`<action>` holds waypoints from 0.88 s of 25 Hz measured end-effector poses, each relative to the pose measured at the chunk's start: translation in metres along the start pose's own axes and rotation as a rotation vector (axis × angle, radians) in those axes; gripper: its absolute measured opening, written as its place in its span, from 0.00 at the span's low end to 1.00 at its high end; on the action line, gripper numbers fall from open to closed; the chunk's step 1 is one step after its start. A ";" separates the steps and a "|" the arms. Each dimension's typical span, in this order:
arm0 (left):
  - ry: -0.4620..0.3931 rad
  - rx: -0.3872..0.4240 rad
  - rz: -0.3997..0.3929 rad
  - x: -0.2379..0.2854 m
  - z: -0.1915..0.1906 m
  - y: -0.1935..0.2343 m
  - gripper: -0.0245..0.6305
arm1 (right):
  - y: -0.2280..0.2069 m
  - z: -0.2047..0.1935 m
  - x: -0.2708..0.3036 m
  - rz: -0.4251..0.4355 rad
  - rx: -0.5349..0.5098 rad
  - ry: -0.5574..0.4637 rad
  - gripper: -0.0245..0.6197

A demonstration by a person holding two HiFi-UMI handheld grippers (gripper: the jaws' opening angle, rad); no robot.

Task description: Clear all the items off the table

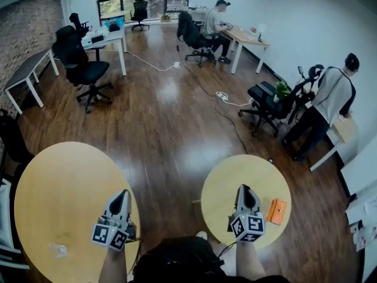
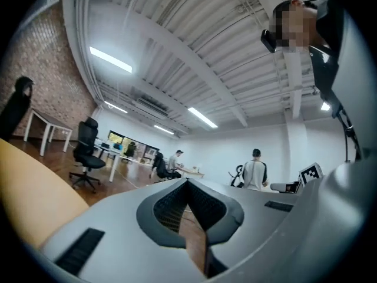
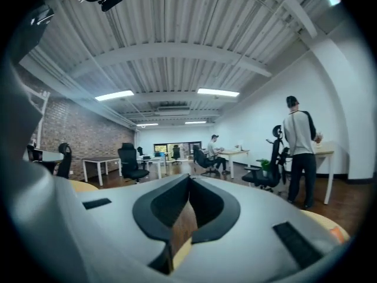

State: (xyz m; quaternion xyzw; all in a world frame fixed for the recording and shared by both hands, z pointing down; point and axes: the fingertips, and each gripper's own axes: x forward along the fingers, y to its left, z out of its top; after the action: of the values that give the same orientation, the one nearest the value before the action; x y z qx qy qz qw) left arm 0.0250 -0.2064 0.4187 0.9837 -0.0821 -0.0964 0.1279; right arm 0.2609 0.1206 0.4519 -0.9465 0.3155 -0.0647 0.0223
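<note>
Left round wooden table (image 1: 65,193), near left: a small pale crumpled scrap (image 1: 58,250) lies near its near edge; can't tell what it is, no print legible. Left gripper (image 1: 122,194) is over this table's right edge, pointing far, about level. In the left gripper view its jaws meet at the tips with nothing between them. Its marker cube (image 1: 110,236) shows black-and-white square patterns, no letters.

Bare wood floor (image 1: 171,128) lies between the two tables.

Right round wooden table (image 1: 219,200) is smaller. Right gripper (image 1: 243,188) is over its middle, also pointing far. Its jaws are closed together and empty. Its marker cube (image 1: 247,226) has square patterns only.

Just right of the right gripper, not touching it, an orange flat item (image 1: 275,211) lies on the right table near the right edge. Any label on it is too small to read.

Far: a black office chair (image 1: 82,69) at left, a seated person (image 1: 217,19) at a far desk, a power strip (image 1: 222,96) with its cable on the floor. A standing person (image 1: 333,93) is far right, beside another black chair.

No readable brand or text anywhere.
</note>
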 end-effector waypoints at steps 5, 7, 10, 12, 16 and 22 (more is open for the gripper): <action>-0.079 0.050 0.264 -0.088 0.035 0.052 0.04 | 0.110 0.005 0.060 0.291 -0.023 -0.011 0.05; -0.095 0.081 0.355 -0.122 0.046 0.061 0.04 | 0.153 0.005 0.074 0.394 -0.030 -0.003 0.05; -0.103 0.157 0.522 -0.179 0.063 0.079 0.04 | 0.226 0.003 0.091 0.555 -0.083 0.012 0.05; -0.131 0.192 0.654 -0.221 0.072 0.085 0.04 | 0.272 -0.001 0.102 0.677 -0.117 0.012 0.05; -0.196 0.237 0.913 -0.306 0.085 0.071 0.04 | 0.355 0.001 0.106 0.910 -0.113 0.006 0.05; -0.245 0.261 1.177 -0.386 0.085 0.025 0.04 | 0.450 -0.006 0.063 1.198 -0.106 0.011 0.05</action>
State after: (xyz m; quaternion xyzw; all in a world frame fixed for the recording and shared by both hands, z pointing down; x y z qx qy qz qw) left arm -0.3697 -0.1783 0.4099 0.7627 -0.6365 -0.1111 0.0278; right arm 0.0427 -0.2766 0.4273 -0.6033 0.7969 -0.0300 0.0058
